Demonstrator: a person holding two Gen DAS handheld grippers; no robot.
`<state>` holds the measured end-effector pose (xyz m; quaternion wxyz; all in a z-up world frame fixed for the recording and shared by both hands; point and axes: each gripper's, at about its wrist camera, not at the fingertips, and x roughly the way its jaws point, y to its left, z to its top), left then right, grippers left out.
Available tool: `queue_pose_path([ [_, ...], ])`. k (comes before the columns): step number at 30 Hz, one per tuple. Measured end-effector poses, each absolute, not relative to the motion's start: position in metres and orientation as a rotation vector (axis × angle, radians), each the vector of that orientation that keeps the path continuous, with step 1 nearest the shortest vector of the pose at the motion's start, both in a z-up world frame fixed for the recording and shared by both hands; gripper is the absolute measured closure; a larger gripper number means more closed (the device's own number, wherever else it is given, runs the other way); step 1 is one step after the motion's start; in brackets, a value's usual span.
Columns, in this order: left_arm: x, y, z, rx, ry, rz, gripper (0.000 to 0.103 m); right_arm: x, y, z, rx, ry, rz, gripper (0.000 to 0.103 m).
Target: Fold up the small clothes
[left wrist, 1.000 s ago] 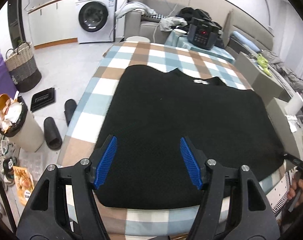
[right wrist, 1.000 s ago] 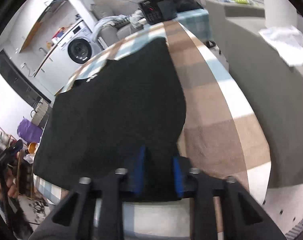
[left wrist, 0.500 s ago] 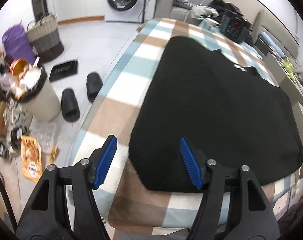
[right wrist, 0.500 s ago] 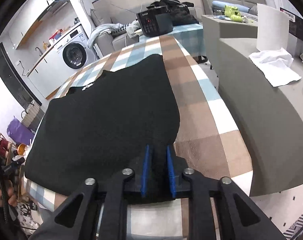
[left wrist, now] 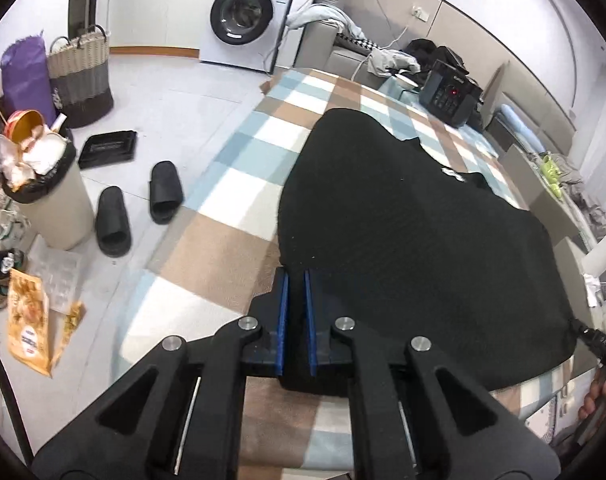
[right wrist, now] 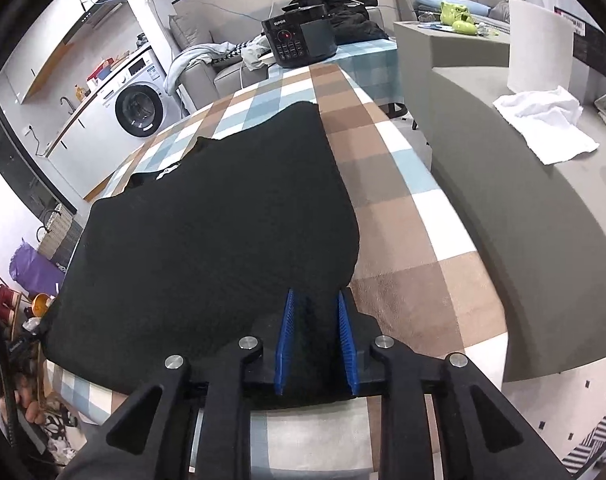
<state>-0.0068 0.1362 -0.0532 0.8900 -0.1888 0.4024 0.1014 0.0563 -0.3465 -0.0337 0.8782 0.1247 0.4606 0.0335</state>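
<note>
A black garment (left wrist: 415, 232) lies spread flat on the checked tablecloth (left wrist: 239, 184), collar toward the far end. My left gripper (left wrist: 296, 280) is shut on the garment's near left hem corner. In the right wrist view the same garment (right wrist: 215, 224) fills the table (right wrist: 407, 208). My right gripper (right wrist: 314, 300) is closed on the near right hem corner, with black cloth bunched between its blue pads (right wrist: 285, 336).
A black cooker (right wrist: 299, 42) stands at the table's far end. A grey sofa (right wrist: 535, 208) runs along the right side with a white cloth (right wrist: 543, 124) on it. On the floor at left are slippers (left wrist: 139, 204), a bin (left wrist: 47, 196) and a basket (left wrist: 81, 76).
My left gripper has swung to the garment's left hem corner and closed from wide open onto it. My right gripper stays shut on the right corner and has steadied.
</note>
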Motion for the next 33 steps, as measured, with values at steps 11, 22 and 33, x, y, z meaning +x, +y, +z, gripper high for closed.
queue_pose_path([
  [11,-0.038,0.144,-0.053,-0.528,0.846,0.208,0.054,0.057,-0.337,-0.017,0.247,0.906,0.095,0.063],
  [22,-0.066,0.124,-0.073,-0.727,0.866,0.125,0.054,0.061,-0.317,-0.007,0.26,0.885,0.185,0.062],
  [33,-0.003,0.109,-0.084,-0.712,0.817,0.287,0.057,0.048,-0.309,-0.004,0.254,0.888,0.191,0.06],
])
